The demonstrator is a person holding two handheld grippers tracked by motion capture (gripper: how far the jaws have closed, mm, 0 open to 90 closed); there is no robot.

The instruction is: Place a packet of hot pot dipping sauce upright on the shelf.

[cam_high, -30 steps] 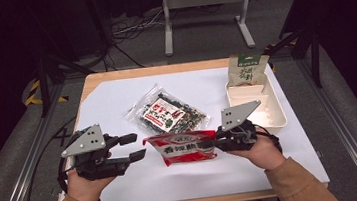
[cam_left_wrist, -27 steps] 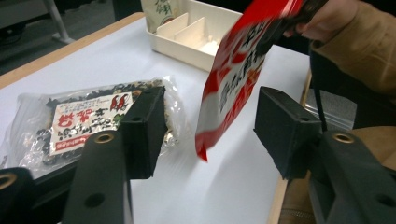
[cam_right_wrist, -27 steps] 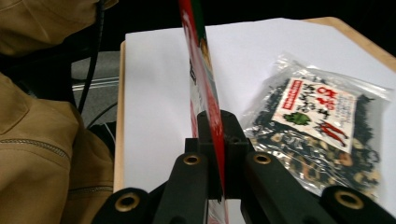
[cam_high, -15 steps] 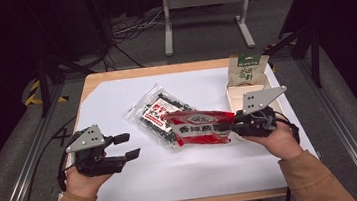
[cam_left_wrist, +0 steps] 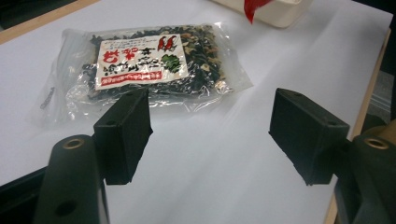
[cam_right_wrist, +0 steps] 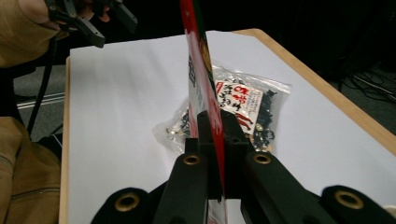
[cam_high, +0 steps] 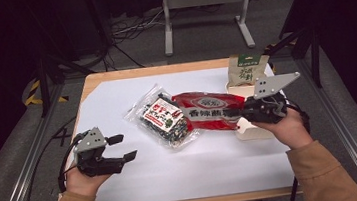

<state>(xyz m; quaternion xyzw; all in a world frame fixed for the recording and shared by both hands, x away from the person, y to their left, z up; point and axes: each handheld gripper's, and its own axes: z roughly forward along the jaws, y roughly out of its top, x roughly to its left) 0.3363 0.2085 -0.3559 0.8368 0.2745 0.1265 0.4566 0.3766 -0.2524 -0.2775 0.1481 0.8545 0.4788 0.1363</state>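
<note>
Right gripper (cam_high: 232,112), clamped on the red packet (cam_high: 204,112), has carried it rightward, partly over the cream tray (cam_high: 248,132). Left gripper (cam_high: 121,147) stays wide apart, empty; the clear seaweed bag (cam_high: 162,118) lies between the grippers.

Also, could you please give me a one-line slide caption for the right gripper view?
Right gripper clamps a red snack packet edge-on above a clear seaweed-mix bag lying on the white table.

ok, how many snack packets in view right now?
3. A clear packet of dark seaweed snack lies mid-table. A red packet is clamped in the right gripper. A green-topped packet stands at the cream tray's far end. The tray may hide more.
</note>
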